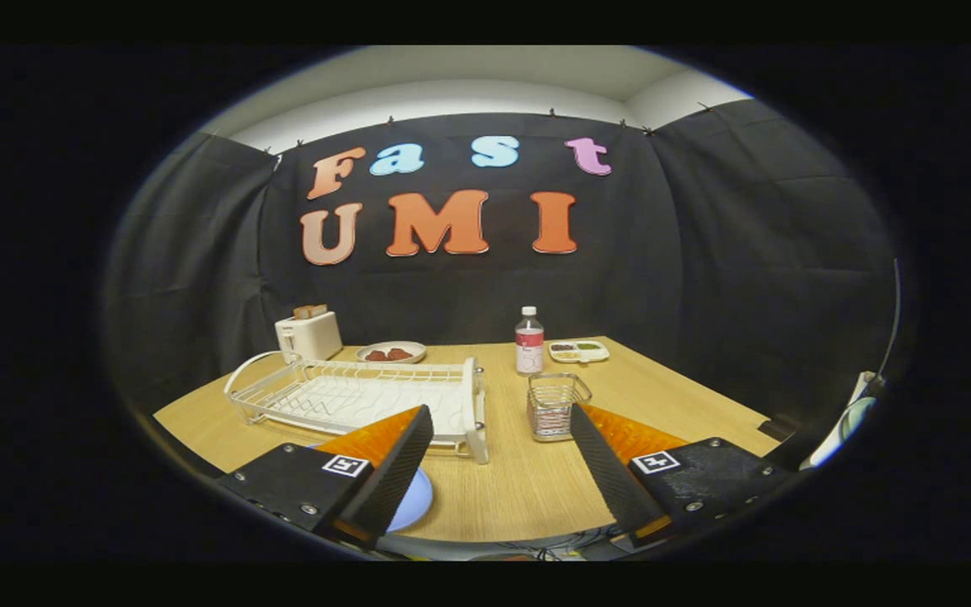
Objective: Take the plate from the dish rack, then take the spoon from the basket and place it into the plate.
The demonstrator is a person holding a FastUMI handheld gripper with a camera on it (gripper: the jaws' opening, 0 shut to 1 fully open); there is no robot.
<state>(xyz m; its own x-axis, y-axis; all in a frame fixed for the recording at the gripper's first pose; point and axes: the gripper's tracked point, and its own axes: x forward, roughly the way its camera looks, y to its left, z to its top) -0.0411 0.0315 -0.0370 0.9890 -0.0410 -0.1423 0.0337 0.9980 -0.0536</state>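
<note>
My gripper point(501, 413) is open above the wooden table point(519, 489), and nothing is between its fingers. A light blue plate point(415, 502) lies flat on the table in front of the dish rack, mostly hidden behind the left finger. The white wire dish rack point(351, 394) stands beyond the left finger with no dishes in it. A small wire basket point(555, 406) stands just ahead of the right finger, to the right of the rack. I cannot tell what is inside it.
At the back of the table stand a white toaster point(308, 334), a plate with food point(391, 351), a plastic bottle point(528, 340) and a small compartment tray point(578, 350). Black cloth walls close the booth on all sides.
</note>
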